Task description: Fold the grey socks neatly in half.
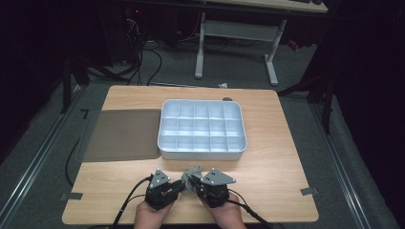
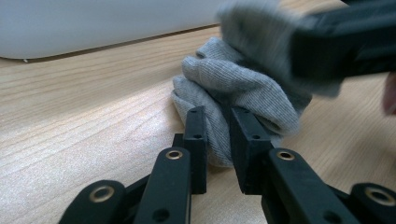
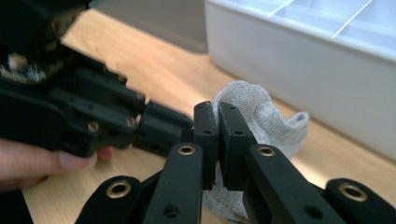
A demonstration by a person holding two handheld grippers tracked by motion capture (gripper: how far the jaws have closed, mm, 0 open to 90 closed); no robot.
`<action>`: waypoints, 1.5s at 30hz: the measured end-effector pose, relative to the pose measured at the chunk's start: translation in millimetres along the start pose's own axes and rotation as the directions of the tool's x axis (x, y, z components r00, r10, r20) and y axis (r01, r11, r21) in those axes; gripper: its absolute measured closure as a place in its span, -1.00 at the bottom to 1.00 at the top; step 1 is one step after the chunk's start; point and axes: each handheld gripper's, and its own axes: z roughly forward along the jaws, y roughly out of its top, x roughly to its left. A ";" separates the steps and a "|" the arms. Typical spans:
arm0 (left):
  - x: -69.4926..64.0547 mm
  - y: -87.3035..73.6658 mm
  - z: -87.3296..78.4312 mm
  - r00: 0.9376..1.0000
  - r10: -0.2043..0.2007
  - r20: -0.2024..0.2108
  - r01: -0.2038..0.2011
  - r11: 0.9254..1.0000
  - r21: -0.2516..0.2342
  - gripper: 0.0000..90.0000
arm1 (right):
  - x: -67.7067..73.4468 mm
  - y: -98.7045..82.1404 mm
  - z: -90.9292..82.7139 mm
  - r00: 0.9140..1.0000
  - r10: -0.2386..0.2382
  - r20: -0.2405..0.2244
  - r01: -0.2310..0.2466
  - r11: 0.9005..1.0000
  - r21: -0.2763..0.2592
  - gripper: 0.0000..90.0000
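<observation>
While both grippers meet near the tray (image 1: 203,153), each clamps the sock (image 2: 233,88). Left gripper (image 2: 218,123) grips one fold. Right gripper (image 3: 217,122) pinches another.

Item: one grey sock (image 2: 233,88), ribbed knit, soft and crumpled into a loose bunch with several folds; no pattern or marking visible. Condition: bunched, not laid flat; the heel and toe cannot be told apart.

Position: on the light wooden worktop (image 1: 267,176), at the near edge in front of me, just short of the white compartment tray (image 1: 202,151) and apart from it.

Hold: pinched at both ends. My left gripper (image 2: 219,140) clamps one fold; my right gripper (image 3: 218,140) clamps another, with the fabric squeezed thin between its pads.
</observation>
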 end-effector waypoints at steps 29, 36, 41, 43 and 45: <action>-19.3 24.8 -5.8 0.994 0.103 -0.037 -0.107 0.986 -0.126 0.96 | 5.1 -23.3 23.6 0.999 -0.035 -0.040 0.039 0.993 0.108 0.92; -20.3 28.9 12.7 0.991 0.129 -0.046 -0.132 0.989 -0.066 1.00 | 5.2 -24.4 23.2 0.999 -0.033 -0.042 0.037 0.994 0.103 0.92; -14.0 23.2 17.4 0.989 0.133 -0.070 -0.135 0.990 -0.032 1.00 | 5.0 -25.4 22.0 0.998 -0.028 -0.048 0.032 0.994 0.102 0.90; -12.7 21.9 17.6 0.988 0.132 -0.078 -0.135 0.990 -0.033 1.00 | 4.5 -26.0 21.6 0.998 -0.029 -0.051 0.034 0.995 0.097 0.88; -12.0 21.0 17.8 0.989 0.127 -0.080 -0.130 0.991 -0.032 1.00 | 3.8 -25.8 20.6 0.998 -0.023 -0.054 0.028 0.995 0.097 0.83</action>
